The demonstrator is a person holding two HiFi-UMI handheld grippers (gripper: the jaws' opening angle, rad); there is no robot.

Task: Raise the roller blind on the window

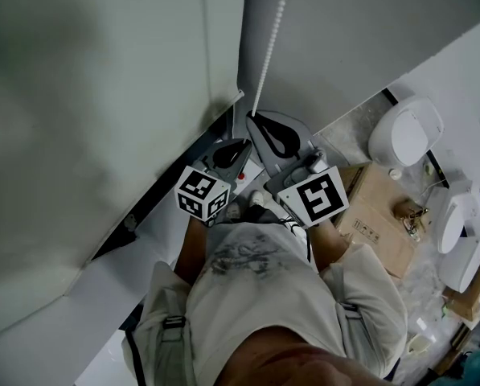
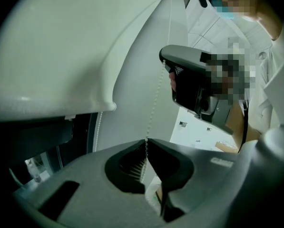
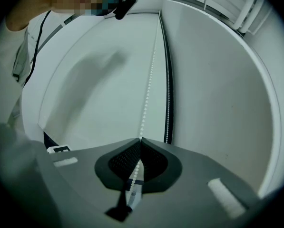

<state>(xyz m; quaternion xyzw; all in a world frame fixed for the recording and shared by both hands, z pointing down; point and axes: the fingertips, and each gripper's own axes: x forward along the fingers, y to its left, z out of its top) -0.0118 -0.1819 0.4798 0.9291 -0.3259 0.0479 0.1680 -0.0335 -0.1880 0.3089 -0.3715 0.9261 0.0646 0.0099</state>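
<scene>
At the right edge of the pale sheet judged to be the roller blind (image 1: 103, 95), the bead chain (image 1: 270, 39) hangs straight down in front of the person, its long axis vertical. Right gripper (image 3: 140, 140): jaws pressed together, with the chain pinched at their tips. Left gripper (image 2: 146, 141): likewise clamped on the same strand, lower down; its own view shows the right gripper directly above it along the chain. A second strand (image 3: 168, 103) hangs just beside the held one, ungripped. The blind's lower edge sits low, with a dark strip of window showing beneath it, so the raising is judged largely undone. Any pull must follow the chain's vertical line. The right gripper, being the higher, is nearer the blind's top. Whether this strand lifts or lowers cannot be told.
</scene>
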